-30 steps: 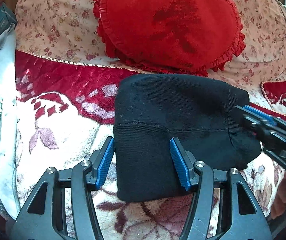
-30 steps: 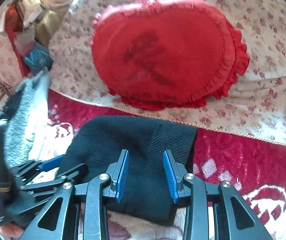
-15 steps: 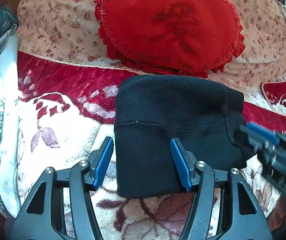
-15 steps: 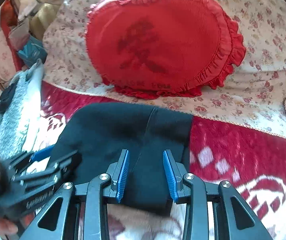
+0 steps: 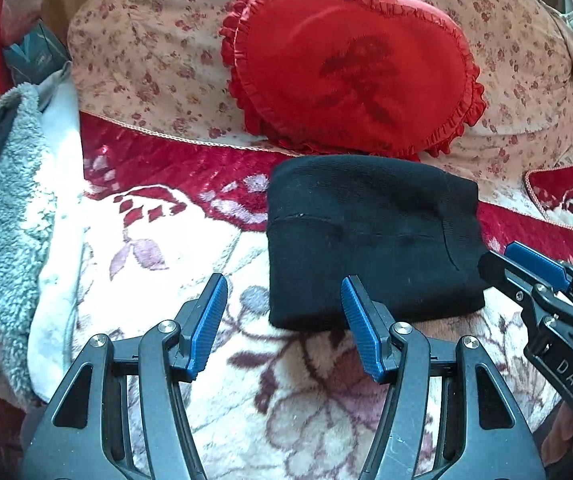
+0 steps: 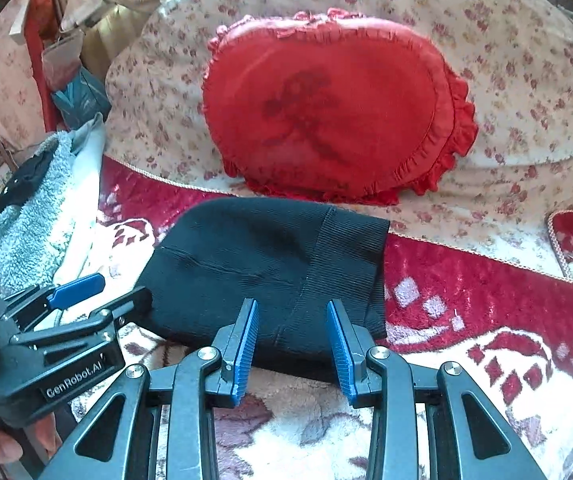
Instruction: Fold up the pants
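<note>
The black knit pants [image 5: 370, 236] lie folded into a compact rectangle on the red and cream blanket [image 5: 158, 264]; they also show in the right wrist view [image 6: 270, 264]. My left gripper [image 5: 284, 320] is open and empty, just in front of the bundle's near left corner. My right gripper [image 6: 291, 336] is open and empty, its blue pads over the near edge of the ribbed waistband end. The right gripper shows at the right edge of the left wrist view [image 5: 526, 276]. The left gripper shows at the left of the right wrist view [image 6: 86, 300].
A red heart-shaped cushion [image 5: 350, 80] leans on the floral sofa back [image 5: 146, 48] right behind the pants. A grey fleece and white cloth pile [image 5: 10, 208] lies at the left. A second red cushion [image 5: 566, 196] is at the far right.
Both grippers have pulled back toward the near side of the folded pants. The left one has shifted left, off the bundle. The pants stay flat and still.
</note>
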The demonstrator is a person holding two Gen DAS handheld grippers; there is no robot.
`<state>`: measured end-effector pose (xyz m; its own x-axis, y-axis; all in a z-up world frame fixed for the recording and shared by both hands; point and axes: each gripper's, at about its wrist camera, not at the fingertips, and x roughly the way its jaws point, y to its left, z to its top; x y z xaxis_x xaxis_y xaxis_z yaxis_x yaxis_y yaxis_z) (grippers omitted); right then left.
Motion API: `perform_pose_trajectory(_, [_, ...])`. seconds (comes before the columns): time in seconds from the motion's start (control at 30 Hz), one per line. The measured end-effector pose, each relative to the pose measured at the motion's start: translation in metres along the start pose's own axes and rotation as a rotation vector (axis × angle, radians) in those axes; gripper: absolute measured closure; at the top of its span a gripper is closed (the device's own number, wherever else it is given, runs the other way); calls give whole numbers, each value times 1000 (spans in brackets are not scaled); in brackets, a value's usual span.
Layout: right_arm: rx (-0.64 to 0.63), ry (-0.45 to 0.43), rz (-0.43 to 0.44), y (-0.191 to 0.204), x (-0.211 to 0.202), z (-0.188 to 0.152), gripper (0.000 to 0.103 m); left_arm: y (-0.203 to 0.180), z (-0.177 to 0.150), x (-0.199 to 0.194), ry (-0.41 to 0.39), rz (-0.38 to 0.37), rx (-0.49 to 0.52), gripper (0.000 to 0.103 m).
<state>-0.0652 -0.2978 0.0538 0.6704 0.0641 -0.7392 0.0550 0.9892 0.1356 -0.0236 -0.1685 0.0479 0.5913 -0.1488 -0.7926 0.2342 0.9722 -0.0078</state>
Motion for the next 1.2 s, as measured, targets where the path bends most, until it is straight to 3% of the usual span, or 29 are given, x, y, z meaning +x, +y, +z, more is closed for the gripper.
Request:
perform_pose_trajectory(0.47, [-16, -1, -1, 19, -20, -7, 66, 5, -15, -33, -45, 25, -8, 44])
perform_pose_trajectory(1.2, [5, 5, 12, 23, -22, -11, 63, 1, -22, -35, -46, 41, 12, 44])
